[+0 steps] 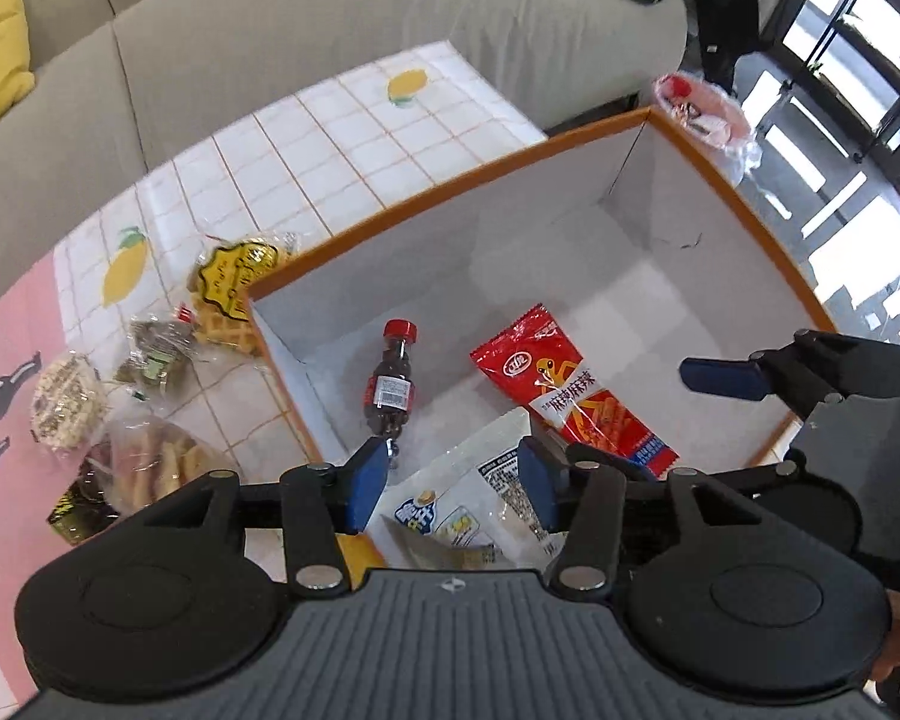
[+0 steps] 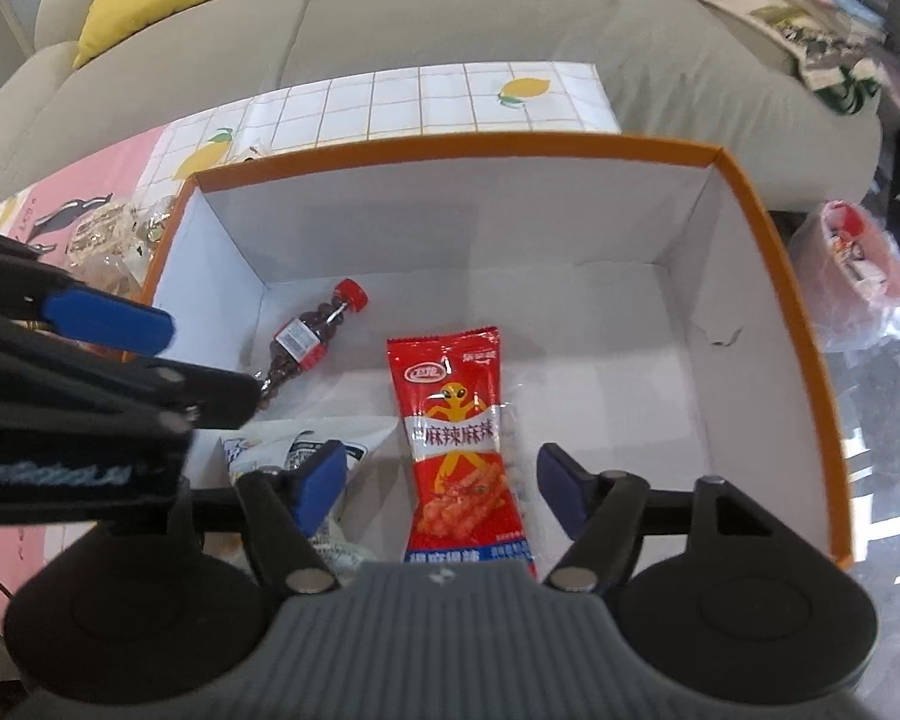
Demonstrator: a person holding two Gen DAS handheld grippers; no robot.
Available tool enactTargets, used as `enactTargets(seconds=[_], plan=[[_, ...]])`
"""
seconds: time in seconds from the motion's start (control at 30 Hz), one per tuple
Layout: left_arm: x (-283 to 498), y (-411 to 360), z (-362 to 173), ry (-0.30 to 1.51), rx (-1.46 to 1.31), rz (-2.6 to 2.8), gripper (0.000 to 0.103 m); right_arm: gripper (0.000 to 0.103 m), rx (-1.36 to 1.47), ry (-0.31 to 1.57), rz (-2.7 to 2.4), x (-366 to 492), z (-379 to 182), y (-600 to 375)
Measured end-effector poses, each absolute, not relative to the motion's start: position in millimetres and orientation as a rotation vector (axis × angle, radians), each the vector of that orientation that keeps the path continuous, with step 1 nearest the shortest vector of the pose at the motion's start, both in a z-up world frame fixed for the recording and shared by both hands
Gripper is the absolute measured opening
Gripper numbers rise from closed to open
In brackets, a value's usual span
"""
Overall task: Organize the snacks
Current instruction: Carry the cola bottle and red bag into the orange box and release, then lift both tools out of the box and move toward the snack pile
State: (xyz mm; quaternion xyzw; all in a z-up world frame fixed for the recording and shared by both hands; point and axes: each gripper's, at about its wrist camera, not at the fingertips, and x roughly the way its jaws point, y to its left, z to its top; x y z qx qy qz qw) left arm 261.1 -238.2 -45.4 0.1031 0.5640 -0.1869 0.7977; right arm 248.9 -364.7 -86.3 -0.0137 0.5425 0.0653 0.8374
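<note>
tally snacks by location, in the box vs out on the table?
In the box: 3 (small bottle, red spicy-strip packet, white packet)
On the table: 4 (waffle pack, dark green pack, rice-cracker pack, biscuit bag)
Total: 7

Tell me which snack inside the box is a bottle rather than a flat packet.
The small red-capped bottle of dark candies, lying on its side near the box's left wall. The red spicy-strip packet and white packet are flat pouches.
</note>
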Motion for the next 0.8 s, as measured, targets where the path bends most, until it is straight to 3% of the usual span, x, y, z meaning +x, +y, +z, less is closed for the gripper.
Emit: enactTargets(seconds=[0.4, 0.8], plan=[[200, -179, 6, 0.962, 0.198, -0.343, 0.060, 0.077, -0.007, 0.882, 0.003, 180, -29, -329], [133, -99, 11, 0.805, 0.131, -0.230, 0.064, 0.083, 0.062, 0.696, -0.062, 113, -16, -257]])
